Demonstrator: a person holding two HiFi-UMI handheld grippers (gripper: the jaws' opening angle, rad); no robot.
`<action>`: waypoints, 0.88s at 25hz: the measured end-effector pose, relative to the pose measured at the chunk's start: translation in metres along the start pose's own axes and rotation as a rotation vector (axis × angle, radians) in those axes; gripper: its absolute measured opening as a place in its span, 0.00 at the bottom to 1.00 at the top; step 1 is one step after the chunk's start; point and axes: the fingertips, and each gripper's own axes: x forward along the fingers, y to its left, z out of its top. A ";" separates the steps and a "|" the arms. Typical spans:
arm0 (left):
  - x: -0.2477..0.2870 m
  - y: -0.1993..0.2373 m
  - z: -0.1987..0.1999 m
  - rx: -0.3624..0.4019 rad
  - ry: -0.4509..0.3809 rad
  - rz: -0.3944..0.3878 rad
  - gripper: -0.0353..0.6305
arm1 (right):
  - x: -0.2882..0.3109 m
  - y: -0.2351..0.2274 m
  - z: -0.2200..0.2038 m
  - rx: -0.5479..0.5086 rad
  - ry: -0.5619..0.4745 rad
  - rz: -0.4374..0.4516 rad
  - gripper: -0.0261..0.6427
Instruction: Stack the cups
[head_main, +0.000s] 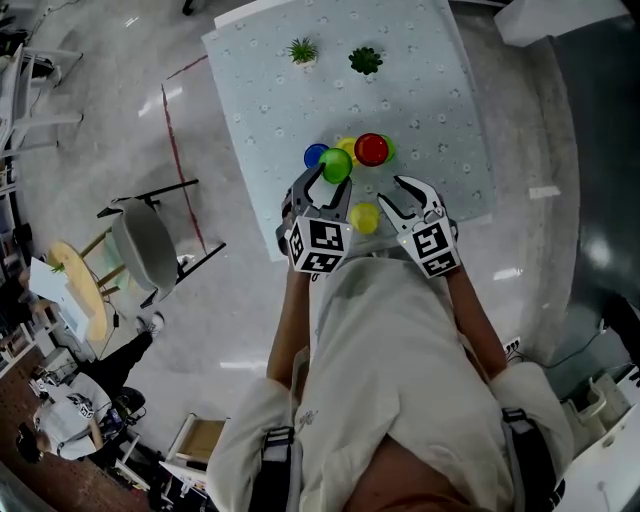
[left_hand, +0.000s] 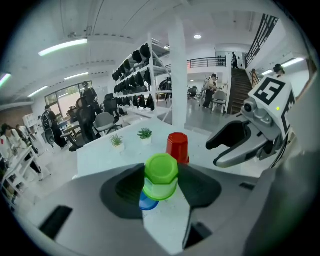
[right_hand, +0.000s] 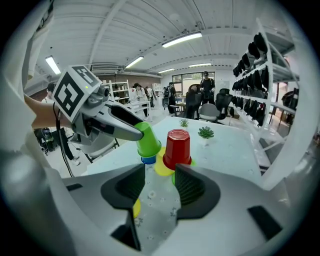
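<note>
My left gripper (head_main: 334, 176) is shut on an upside-down green cup (left_hand: 161, 175), held above the table with a pad on each side. Under it sits a blue cup (left_hand: 147, 202) on the light patterned table (head_main: 270, 100). Just beyond, an upside-down red cup (head_main: 371, 149) stands with a yellow cup (head_main: 347, 146) and another green cup (head_main: 388, 148) beside it. A second yellow cup (head_main: 364, 217) rests near the front edge, between the two grippers. To the right of the held cup, my right gripper (head_main: 392, 190) is open and holds nothing; the red cup (right_hand: 178, 148) lies ahead of its jaws.
Two small potted plants (head_main: 302, 50) (head_main: 366, 60) stand at the far side of the table. A grey chair (head_main: 145, 240) and a round wooden stool (head_main: 85, 285) are on the floor to the left. The table's front edge runs just under the grippers.
</note>
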 end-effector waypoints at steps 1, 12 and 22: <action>0.001 0.002 0.001 -0.003 -0.004 0.003 0.38 | 0.000 -0.001 0.000 0.002 0.002 -0.001 0.32; 0.016 0.016 0.000 -0.028 -0.004 0.014 0.38 | 0.005 -0.003 -0.005 0.020 0.019 -0.007 0.32; 0.024 0.024 0.004 -0.114 -0.040 0.008 0.38 | 0.003 -0.006 -0.005 0.033 0.023 -0.027 0.31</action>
